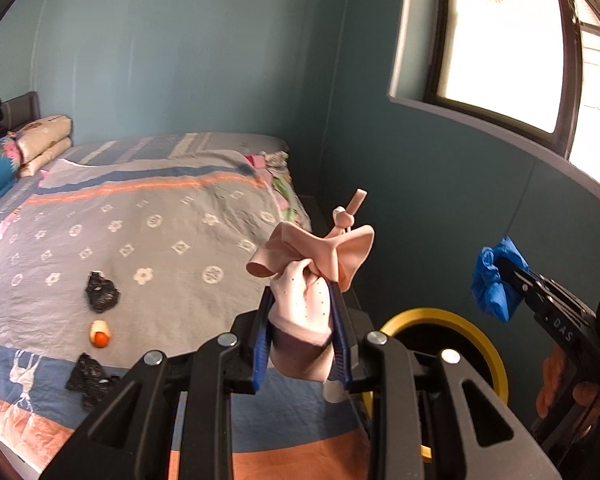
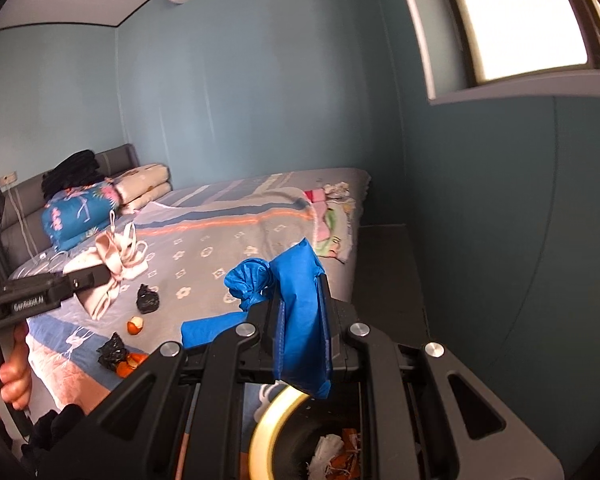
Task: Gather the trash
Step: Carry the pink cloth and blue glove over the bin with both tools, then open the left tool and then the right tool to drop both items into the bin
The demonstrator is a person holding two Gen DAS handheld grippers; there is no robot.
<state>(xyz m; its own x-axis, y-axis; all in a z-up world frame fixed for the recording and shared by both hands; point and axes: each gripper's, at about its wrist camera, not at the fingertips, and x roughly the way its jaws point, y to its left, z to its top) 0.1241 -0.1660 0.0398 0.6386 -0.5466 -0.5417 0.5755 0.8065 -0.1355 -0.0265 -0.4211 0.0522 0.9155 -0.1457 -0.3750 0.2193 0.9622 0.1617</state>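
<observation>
My right tool (image 2: pixel 302 312) is closed on the blue glove (image 2: pixel 296 304), which hangs directly above the yellow-rimmed bin (image 2: pixel 260 436), so I judge that this hand is nearer to the drop. My left tool (image 1: pixel 302 320) grips the pink cloth (image 1: pixel 308 280) beside the bin, over the edge of the bed (image 1: pixel 140 220). Black bags (image 1: pixel 101 292) and orange peel (image 1: pixel 99 334) lie on the bed.

I see soft matt pink cloth (image 1: pixel 308 280), a smooth blue rubbery glove (image 2: pixel 296 300), crinkled glossy black plastic (image 1: pixel 101 292) and a woven bedspread (image 1: pixel 160 216).
</observation>
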